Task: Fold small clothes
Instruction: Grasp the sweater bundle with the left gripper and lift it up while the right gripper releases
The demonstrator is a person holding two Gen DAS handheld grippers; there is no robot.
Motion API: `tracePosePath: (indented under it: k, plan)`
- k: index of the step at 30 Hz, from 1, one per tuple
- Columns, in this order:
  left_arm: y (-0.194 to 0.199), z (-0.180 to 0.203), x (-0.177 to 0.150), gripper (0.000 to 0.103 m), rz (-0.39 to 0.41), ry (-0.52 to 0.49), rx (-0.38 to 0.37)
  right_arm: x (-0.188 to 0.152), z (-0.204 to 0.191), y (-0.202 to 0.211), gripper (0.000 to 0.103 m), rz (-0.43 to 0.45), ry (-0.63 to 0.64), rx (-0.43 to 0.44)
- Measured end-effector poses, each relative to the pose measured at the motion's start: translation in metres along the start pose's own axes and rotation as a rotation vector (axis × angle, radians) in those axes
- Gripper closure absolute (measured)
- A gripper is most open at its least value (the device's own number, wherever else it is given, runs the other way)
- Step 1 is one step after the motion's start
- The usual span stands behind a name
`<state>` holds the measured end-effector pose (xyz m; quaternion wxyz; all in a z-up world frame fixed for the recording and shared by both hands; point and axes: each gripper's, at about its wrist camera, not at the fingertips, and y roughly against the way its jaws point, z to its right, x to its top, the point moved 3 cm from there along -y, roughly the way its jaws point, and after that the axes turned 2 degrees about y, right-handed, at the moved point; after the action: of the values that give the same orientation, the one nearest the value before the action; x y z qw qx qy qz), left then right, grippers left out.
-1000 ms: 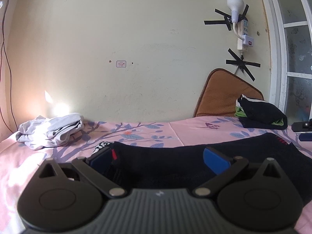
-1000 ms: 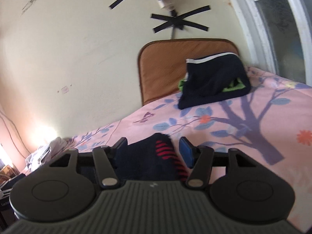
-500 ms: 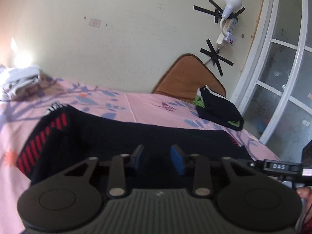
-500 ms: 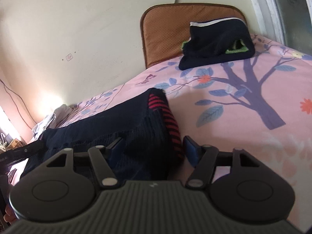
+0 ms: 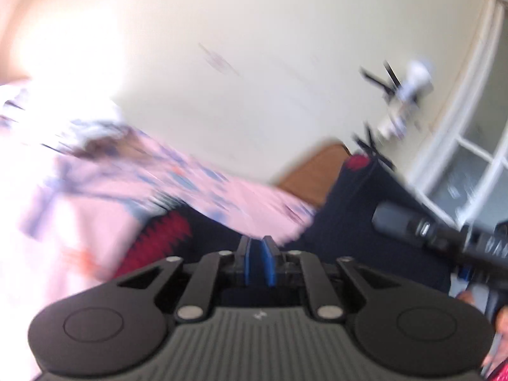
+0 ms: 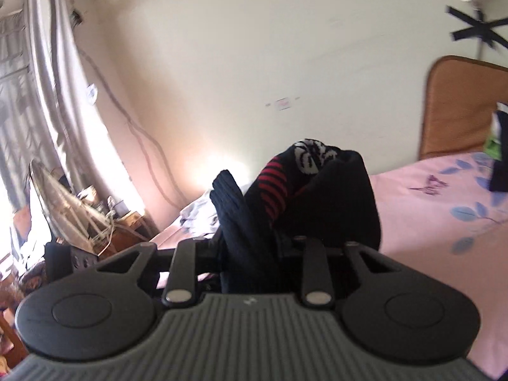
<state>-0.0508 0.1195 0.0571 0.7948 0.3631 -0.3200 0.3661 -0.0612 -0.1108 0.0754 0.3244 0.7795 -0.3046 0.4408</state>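
The dark navy garment with red stripes [image 6: 317, 197] is bunched up between the right tongs [image 6: 250, 247], whose jaws have just been closing and now clamp its folds, lifting it above the pink floral bed [image 6: 444, 222]. In the blurred left view the same cloth [image 5: 349, 222] stretches across the bed [image 5: 95, 190] beyond the left tongs [image 5: 257, 254], nearly shut; whether they pinch fabric is unclear.
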Motion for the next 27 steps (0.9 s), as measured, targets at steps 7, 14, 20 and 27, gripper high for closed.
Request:
tracePosePath:
  k: [7,14,20,27]
  plan:
    - [0.070,-0.071,0.022,0.033,0.163,0.150,0.234,-0.065,-0.054,-0.140,0.060,-0.333,0.101,0.069]
    - [0.030,-0.036,0.014,0.020,0.084,0.086,0.090,-0.011,-0.045,-0.050,0.055,-0.104,0.052,0.218]
    - [-0.008,0.009,-0.010,0.017,0.021,-0.102,0.157,0.015,0.008,-0.045,0.073,-0.044,-0.011,0.008]
    - [-0.023,-0.022,-0.040,0.024,-0.110,-0.076,0.326,-0.011,0.019,-0.142,0.075,-0.259,0.008,0.009]
